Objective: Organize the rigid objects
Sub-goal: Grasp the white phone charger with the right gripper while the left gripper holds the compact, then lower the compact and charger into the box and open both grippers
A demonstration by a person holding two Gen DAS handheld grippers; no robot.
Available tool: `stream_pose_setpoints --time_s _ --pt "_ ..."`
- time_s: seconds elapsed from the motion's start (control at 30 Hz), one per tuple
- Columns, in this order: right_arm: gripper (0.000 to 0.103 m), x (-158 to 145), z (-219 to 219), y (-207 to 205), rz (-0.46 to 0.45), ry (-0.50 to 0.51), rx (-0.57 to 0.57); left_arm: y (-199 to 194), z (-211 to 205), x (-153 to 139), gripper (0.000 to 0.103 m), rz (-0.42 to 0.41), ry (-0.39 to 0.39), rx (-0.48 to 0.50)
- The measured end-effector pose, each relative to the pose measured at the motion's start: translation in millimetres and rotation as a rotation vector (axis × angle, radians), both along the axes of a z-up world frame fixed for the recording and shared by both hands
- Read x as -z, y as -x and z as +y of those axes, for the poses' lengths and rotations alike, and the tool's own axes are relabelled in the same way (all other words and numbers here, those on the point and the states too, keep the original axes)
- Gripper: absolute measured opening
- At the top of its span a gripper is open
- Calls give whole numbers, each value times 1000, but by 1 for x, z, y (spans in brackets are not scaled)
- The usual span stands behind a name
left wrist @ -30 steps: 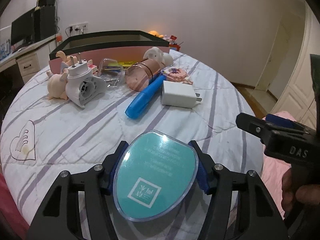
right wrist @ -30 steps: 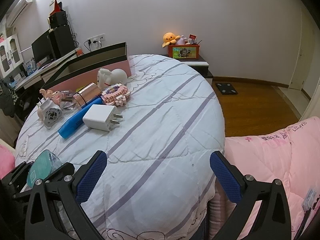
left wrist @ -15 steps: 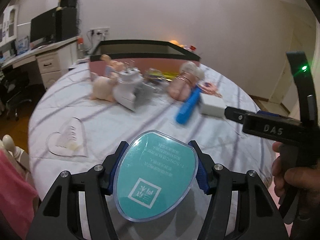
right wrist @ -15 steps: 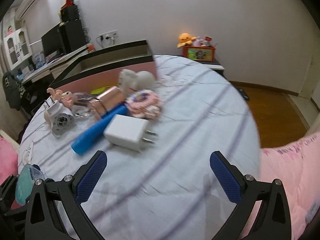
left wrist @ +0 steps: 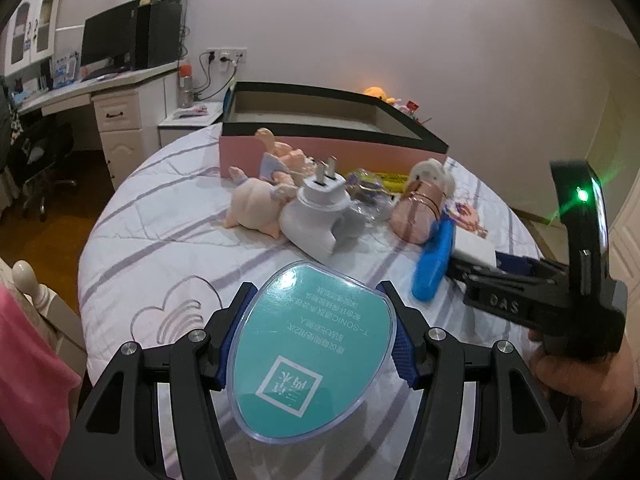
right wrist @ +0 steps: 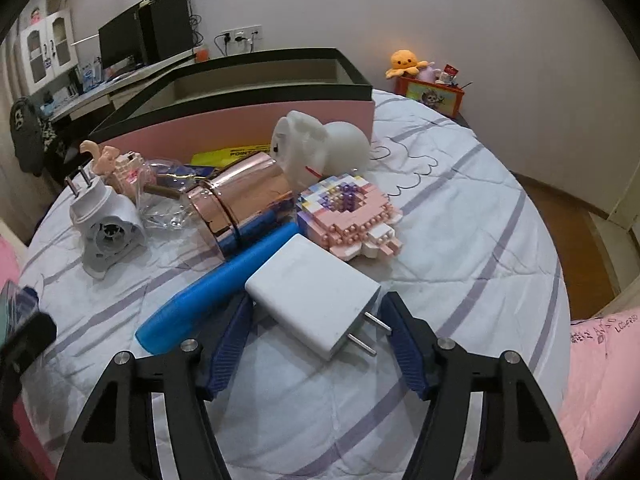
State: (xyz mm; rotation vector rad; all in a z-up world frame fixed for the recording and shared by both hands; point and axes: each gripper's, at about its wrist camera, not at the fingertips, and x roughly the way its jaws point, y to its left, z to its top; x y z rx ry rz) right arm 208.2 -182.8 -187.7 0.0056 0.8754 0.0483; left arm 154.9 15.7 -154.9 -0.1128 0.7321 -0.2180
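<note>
My left gripper [left wrist: 316, 292] is shut on a clear oval case with a teal card [left wrist: 310, 356], held above the bed. My right gripper [right wrist: 316, 300] points down at a white charger [right wrist: 316, 308] lying on the bedspread. Its jaws are closing with the charger between the blue pads [right wrist: 404, 344], and a thin gap still shows at the right pad. Against the charger's left side lies a blue tube [right wrist: 216, 284]. Behind them are a pink brick model [right wrist: 352, 216], a rose-gold cylinder [right wrist: 244, 200], a white figure [right wrist: 320, 148] and a white plug-in device [right wrist: 106, 220].
An open pink box with a black rim [right wrist: 240, 120] stands at the back of the round bed [right wrist: 460, 240]. A doll [left wrist: 256, 208] and a crumpled clear wrapper [right wrist: 168, 200] lie by the plug-in device. A hand [left wrist: 560, 364] holds the right gripper at the right. A desk [left wrist: 100, 92] stands far left.
My right gripper has come in over the white charger and its jaws have narrowed around it. The left gripper has swung leftward, still holding the teal case.
</note>
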Motion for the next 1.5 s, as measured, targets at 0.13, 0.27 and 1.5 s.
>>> stream_pose_setpoints --time_s 0.13,0.27,1.5 --pt "67 -5 -7 3 15 -36 -23 -6 3 -8 62 6 1 -9" --pt "50 -14 -13 9 19 -75 -30 -12 4 -18 62 7 -12 -12" --pt "43 -68 -18 2 -68 -32 -143 -64 -17 -52 62 -11 -45 22"
